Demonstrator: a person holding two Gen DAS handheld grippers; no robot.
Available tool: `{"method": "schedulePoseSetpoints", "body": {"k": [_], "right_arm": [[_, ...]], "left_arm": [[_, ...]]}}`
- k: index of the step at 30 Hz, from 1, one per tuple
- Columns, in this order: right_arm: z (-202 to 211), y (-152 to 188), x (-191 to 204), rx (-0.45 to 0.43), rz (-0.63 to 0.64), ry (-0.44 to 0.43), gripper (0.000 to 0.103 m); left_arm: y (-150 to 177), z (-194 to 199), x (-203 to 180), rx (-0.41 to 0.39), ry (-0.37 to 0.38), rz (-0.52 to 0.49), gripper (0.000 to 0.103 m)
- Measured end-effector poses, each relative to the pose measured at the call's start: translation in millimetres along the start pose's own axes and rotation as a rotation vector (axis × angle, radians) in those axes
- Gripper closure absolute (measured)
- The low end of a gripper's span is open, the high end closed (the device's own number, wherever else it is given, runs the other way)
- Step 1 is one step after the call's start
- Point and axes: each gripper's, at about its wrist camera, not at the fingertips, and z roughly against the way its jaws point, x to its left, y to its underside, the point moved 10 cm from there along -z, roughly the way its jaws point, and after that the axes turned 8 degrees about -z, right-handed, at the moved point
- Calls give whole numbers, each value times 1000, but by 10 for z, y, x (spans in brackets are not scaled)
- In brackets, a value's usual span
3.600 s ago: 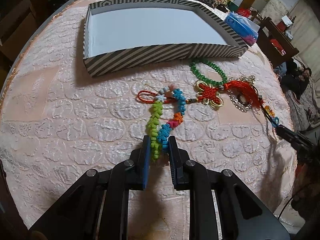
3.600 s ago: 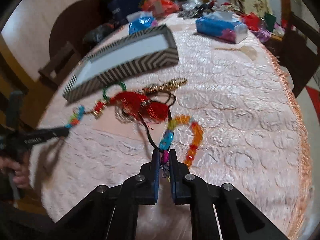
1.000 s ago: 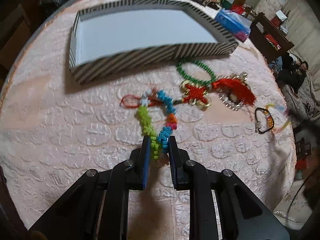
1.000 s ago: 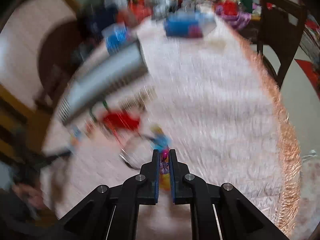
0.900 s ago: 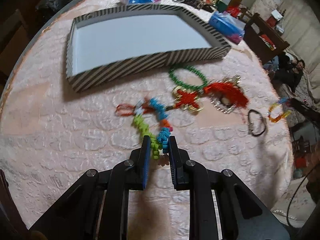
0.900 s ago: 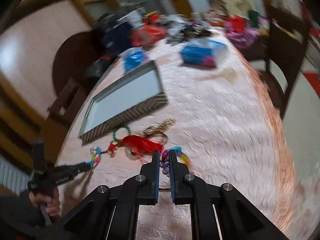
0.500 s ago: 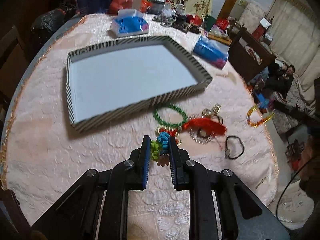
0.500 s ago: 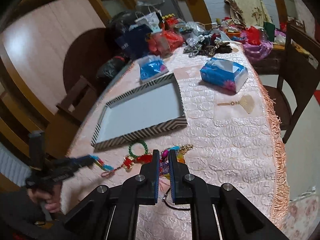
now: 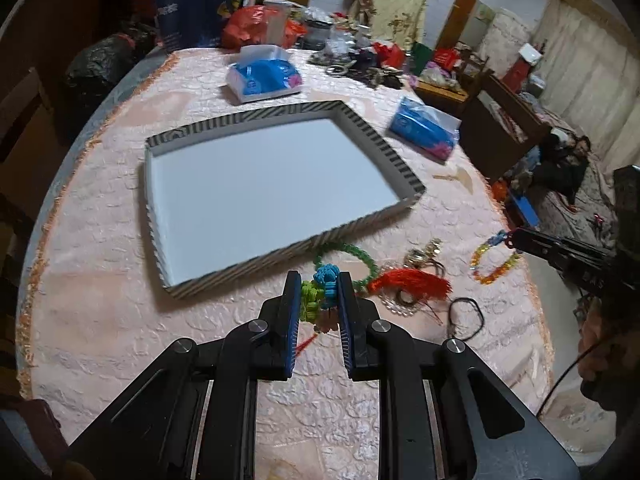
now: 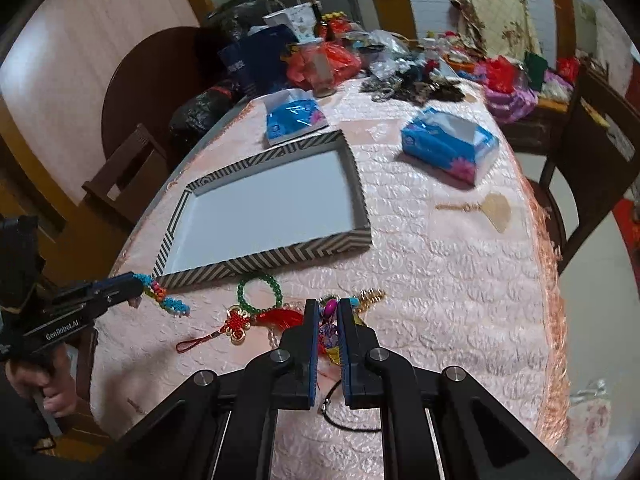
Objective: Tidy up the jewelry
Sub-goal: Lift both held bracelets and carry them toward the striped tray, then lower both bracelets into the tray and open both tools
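Note:
My left gripper (image 9: 319,280) is shut on a green and blue knotted bracelet (image 9: 320,294) and holds it in the air just before the striped tray (image 9: 372,216); it also shows in the right wrist view (image 10: 168,300). My right gripper (image 10: 328,306) is shut on a multicoloured bead bracelet (image 10: 330,330), lifted off the cloth; it hangs at the right in the left wrist view (image 9: 494,262). A green bead bracelet (image 10: 258,292), a red knot charm (image 10: 238,324) and a red tassel (image 9: 412,282) lie on the pink cloth.
The striped tray (image 10: 264,262) has a white floor with nothing in it. A black hair tie (image 9: 466,316) lies right of the tassel. Two blue tissue packs (image 10: 450,146) (image 10: 294,118), a small fan (image 10: 494,210) and clutter sit behind the tray.
Both grippers have risen from the cloth, each lifting its bracelet. The left has moved up toward the tray's near wall; the right has pulled back and up.

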Motion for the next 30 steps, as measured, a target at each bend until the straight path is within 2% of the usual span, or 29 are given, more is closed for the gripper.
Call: {"method": "schedulePoseSetpoints", "body": {"k": [4,9,22,30], "right_arm": [[-17,-65,97,-9,42,2,95],[-38,-131,147,-14,63,2,95],[-171,-303,288,5,123,18,95],[-256,-582,440,-14,156,4,95]], "left_arm": [[-48,-17,146,13,-66,59,87],[-105,0,253,14,-146,83,87],[-263,-16,287,12,-161,70,87],[-487,-55,413,-4,-171,82,87]]}}
